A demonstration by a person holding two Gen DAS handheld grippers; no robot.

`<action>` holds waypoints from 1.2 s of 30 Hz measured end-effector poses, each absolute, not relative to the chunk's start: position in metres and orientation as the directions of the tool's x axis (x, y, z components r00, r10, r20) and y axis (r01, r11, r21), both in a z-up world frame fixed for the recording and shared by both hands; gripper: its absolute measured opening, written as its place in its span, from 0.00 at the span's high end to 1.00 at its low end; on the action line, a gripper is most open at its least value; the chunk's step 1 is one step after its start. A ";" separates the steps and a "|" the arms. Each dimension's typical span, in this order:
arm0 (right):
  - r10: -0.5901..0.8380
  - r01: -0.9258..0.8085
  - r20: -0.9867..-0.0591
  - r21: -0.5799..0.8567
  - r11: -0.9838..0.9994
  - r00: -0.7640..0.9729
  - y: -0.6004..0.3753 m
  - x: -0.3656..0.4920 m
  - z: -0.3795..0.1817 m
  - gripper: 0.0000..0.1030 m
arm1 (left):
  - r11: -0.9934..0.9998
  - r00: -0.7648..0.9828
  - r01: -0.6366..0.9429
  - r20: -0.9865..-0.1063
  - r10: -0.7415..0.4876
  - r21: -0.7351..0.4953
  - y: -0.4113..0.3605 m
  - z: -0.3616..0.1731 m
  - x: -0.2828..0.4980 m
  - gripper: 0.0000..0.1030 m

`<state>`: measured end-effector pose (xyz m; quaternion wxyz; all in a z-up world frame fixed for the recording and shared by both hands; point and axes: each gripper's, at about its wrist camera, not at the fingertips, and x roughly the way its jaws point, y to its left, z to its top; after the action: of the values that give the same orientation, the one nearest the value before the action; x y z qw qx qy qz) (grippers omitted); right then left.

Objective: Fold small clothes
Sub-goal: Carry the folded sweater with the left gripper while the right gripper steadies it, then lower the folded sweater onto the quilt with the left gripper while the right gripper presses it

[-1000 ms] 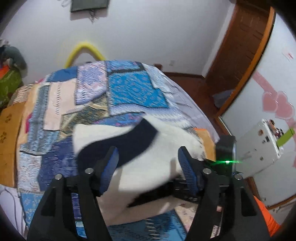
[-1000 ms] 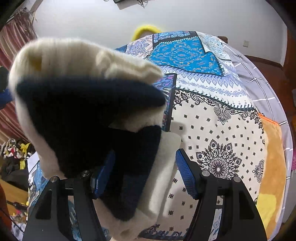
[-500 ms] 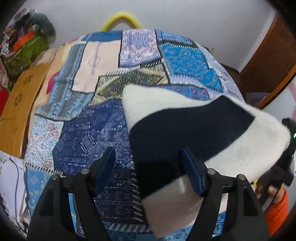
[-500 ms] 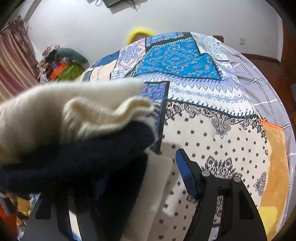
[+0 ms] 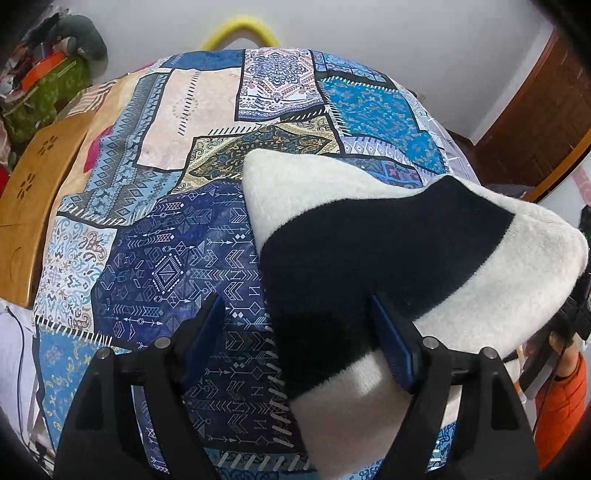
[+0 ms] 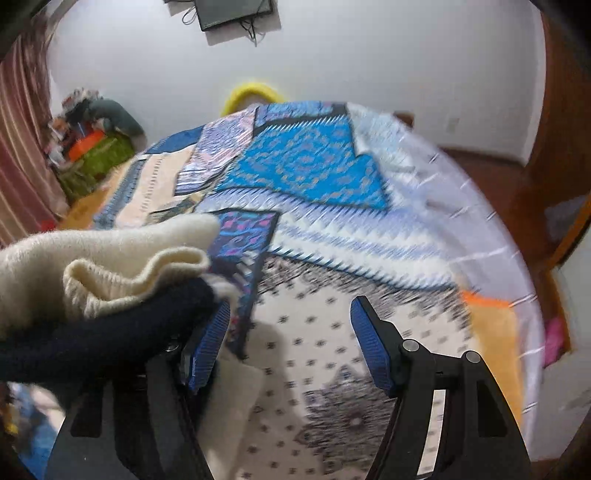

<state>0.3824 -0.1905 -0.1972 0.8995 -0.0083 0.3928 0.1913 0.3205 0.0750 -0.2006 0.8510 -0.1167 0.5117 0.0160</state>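
A small cream knit garment with a wide navy band [image 5: 388, 258] hangs in a fold above the patchwork bedspread [image 5: 155, 258]. In the left wrist view my left gripper [image 5: 303, 339] is open; the cloth drapes over its right finger [image 5: 391, 343] and partly fills the gap. In the right wrist view the same garment [image 6: 96, 280] bunches over the left finger [image 6: 207, 343] of my right gripper [image 6: 291, 343], whose jaws stand wide apart with nothing between them. The view is motion-blurred.
The bed carries a blue, cream and black-dotted patchwork cover [image 6: 332, 354]. A wooden board [image 5: 33, 206] lies at the bed's left edge. A yellow hoop [image 5: 240, 33] stands behind the bed. A cluttered pile [image 6: 96, 147] sits far left; a wooden door [image 5: 535, 122] right.
The garment slid left out of the right gripper's gap and now rests only over its left finger. The left gripper swung left over the bed; the garment spread across its right side.
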 end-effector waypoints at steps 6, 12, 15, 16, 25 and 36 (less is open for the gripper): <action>0.289 -0.301 -0.689 0.107 0.948 0.665 -0.215 0.379 -0.169 0.38 | 0.973 0.475 -0.147 -0.876 -0.085 -0.175 0.076 -0.198 0.313 0.23; 0.376 -0.368 -0.676 0.164 0.915 0.634 -0.215 0.356 -0.133 0.38 | 0.977 0.487 -0.144 -0.871 -0.068 -0.156 0.073 -0.189 0.300 0.23; 0.419 -0.404 -0.661 0.187 0.895 0.622 -0.203 0.342 -0.118 0.34 | 0.978 0.498 -0.140 -0.864 -0.066 -0.155 0.073 -0.184 0.291 0.23; 0.434 -0.418 -0.655 0.194 0.888 0.619 -0.198 0.338 -0.114 0.32 | 0.978 0.501 -0.138 -0.863 -0.069 -0.158 0.073 -0.182 0.287 0.23; 0.505 -0.490 -0.689 0.243 0.837 0.520 -0.152 0.327 -0.129 0.28 | 0.977 0.492 -0.118 -0.865 -0.096 -0.176 0.075 -0.181 0.256 0.22; 0.536 -0.439 -0.721 0.349 0.828 0.438 -0.153 0.322 -0.160 0.57 | 0.985 0.471 -0.084 -0.877 -0.095 -0.151 0.060 -0.196 0.242 0.15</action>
<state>0.3220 -0.1532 -0.1596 0.8463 0.0547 0.4448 0.2881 0.2418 0.0602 -0.1964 0.8532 -0.0870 0.5143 -0.0030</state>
